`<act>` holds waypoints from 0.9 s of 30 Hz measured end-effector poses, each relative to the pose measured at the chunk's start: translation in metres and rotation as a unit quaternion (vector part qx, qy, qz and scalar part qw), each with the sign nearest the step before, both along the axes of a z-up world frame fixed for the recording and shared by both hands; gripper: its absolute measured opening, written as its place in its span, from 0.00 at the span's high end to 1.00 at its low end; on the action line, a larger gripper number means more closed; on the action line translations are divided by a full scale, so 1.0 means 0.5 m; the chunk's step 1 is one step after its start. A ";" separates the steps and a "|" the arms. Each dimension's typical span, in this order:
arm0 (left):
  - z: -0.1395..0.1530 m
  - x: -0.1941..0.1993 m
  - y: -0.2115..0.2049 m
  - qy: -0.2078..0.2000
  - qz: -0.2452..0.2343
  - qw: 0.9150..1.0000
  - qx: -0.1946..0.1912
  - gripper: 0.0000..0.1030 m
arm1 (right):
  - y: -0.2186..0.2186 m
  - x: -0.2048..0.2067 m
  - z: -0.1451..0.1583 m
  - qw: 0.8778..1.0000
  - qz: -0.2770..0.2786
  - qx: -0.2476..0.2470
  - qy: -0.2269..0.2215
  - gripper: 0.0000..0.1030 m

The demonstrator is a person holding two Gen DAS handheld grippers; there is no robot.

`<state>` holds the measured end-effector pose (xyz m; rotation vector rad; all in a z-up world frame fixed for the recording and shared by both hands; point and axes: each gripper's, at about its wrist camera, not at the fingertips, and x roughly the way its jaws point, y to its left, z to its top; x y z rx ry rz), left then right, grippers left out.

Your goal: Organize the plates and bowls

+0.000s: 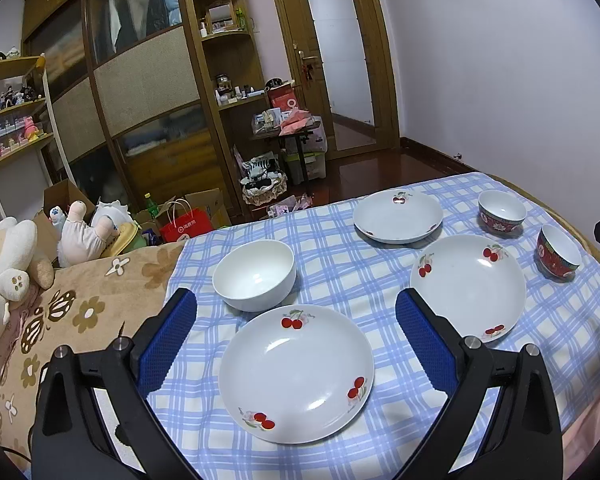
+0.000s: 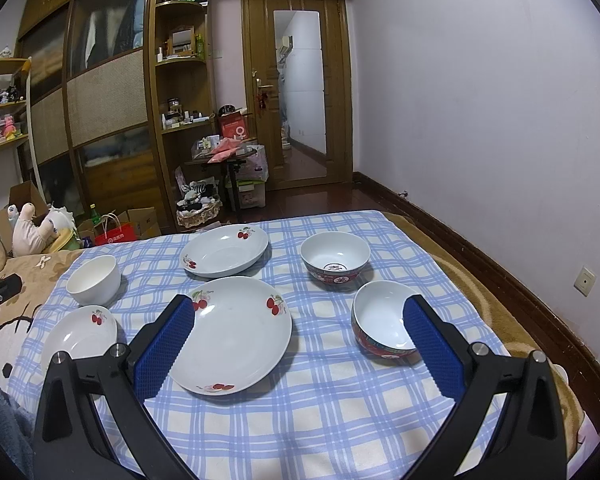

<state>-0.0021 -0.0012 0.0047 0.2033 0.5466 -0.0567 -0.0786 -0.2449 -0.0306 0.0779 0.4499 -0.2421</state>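
- Left wrist view: I am holding the left gripper [image 1: 296, 304] spread wide with nothing between its blue pads, hovering over the blue checked cloth [image 1: 332, 248].
- Directly ahead of it, the nearest cherry plate [image 1: 296, 372] is lying flat on the cloth, framed between the two fingers without touching them.
- The plain white bowl [image 1: 254, 274] is sitting upright just beyond that plate, nearly touching its far rim.
- To the right, a second cherry plate [image 1: 468, 286] is resting beside the right finger, and a third cherry plate [image 1: 398, 217] is lying farther back.
- Two red patterned bowls are standing at the far right: one [image 1: 502, 212] behind, one [image 1: 559, 252] tilting near the cloth's edge.
- Right wrist view: I am keeping the right gripper [image 2: 298, 312] opened wide as well, gripping nothing.
- The big cherry plate [image 2: 236, 332] is lying partly behind its left pad; a red patterned bowl [image 2: 380, 320] is leaning partly behind its right pad.
- Another patterned bowl [image 2: 335, 256] is standing upright farther back, beside the far cherry plate [image 2: 226, 254].
- At the left, the white bowl [image 2: 94, 280] and a cherry plate [image 2: 82, 334] are sitting close together.
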 end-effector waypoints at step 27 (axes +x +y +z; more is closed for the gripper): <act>-0.001 0.000 -0.001 0.003 -0.001 1.000 0.001 0.04 | 0.004 -0.003 -0.001 1.000 0.002 -0.002 0.003 0.00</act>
